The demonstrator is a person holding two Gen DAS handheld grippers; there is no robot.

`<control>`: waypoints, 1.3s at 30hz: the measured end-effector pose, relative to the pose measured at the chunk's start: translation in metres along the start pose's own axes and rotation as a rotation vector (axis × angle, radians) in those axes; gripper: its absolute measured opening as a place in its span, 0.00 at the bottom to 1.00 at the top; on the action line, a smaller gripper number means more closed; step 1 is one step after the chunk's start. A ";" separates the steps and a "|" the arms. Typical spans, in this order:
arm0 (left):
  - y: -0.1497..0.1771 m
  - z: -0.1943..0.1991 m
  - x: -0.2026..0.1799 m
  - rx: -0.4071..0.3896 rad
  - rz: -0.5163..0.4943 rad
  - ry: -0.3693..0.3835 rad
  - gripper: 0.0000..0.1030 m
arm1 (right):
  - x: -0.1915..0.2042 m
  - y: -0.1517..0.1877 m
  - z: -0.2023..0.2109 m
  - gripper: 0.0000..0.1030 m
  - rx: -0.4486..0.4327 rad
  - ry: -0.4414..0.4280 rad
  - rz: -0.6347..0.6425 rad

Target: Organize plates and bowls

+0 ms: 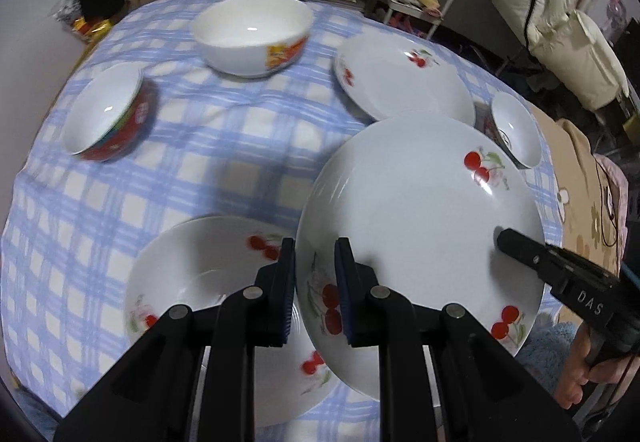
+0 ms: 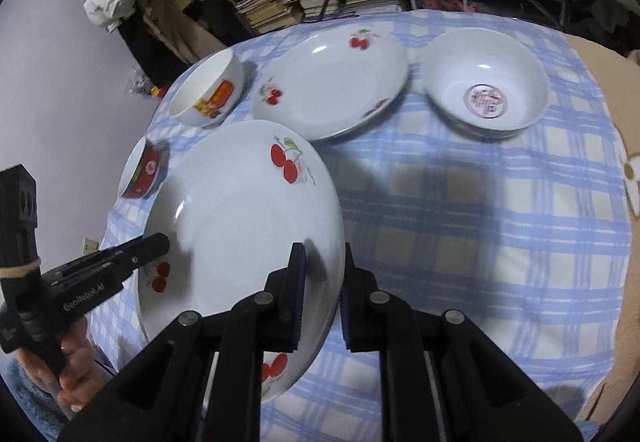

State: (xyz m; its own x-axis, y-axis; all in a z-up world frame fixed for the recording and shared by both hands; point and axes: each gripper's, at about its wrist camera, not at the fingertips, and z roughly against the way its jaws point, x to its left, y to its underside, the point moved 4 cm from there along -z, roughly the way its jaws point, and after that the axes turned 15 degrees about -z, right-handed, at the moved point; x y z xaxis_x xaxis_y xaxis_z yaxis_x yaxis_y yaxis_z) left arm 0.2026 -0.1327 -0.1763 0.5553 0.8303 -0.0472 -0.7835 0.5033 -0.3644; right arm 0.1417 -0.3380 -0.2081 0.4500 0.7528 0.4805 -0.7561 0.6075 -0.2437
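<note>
Two-handed hold on a cherry-print plate [image 1: 420, 217] above the bench [image 1: 224, 145], seen from both wrists. My left hand-held gripper [image 1: 315, 262] is closed on the plate's near-left rim, one pad over the face and one under it; my right hand-held gripper [image 2: 323, 262] pinches the opposite rim the same way, and each tool appears in the other's view at the far edge. The plate hangs tilted, clear of the checked cloth, directly beside and partly over a second cherry plate [image 1: 208, 282] lying flat below my left hand. A third cherry plate [image 2: 332, 89] rests farther back, with a white bowl [image 1: 252, 33], a red bowl [image 1: 108, 113] and a patterned bowl [image 2: 486, 97] spread around it.

I judge the plate to be glazed ceramic: stiff, fairly heavy for a rim pinch, slick under the pads and liable to chip or crack if knocked against its neighbour. The sloping rim is the only place two fingers can close on, so opposed grips on either side seem the sound choice. Setting it onto the lower plate calls for a level, slow descent, since glaze on glaze may slide
</note>
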 end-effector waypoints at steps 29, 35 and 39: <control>0.098 0.007 0.089 0.042 0.160 -0.098 0.18 | 0.080 0.078 -0.055 0.16 0.051 -0.070 0.157; 0.104 0.005 0.091 0.051 0.158 -0.127 0.18 | 0.082 0.087 -0.062 0.16 0.047 -0.043 0.187; 0.107 0.003 0.093 0.055 0.162 -0.133 0.18 | 0.081 0.090 -0.063 0.16 0.044 -0.048 0.173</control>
State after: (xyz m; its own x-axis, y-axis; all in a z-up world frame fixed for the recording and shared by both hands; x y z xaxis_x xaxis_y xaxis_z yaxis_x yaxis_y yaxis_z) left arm 0.1697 -0.0015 -0.2169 0.3823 0.9237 0.0236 -0.8754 0.3703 -0.3107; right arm 0.1402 -0.2067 -0.2438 0.2887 0.8315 0.4746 -0.8409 0.4572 -0.2895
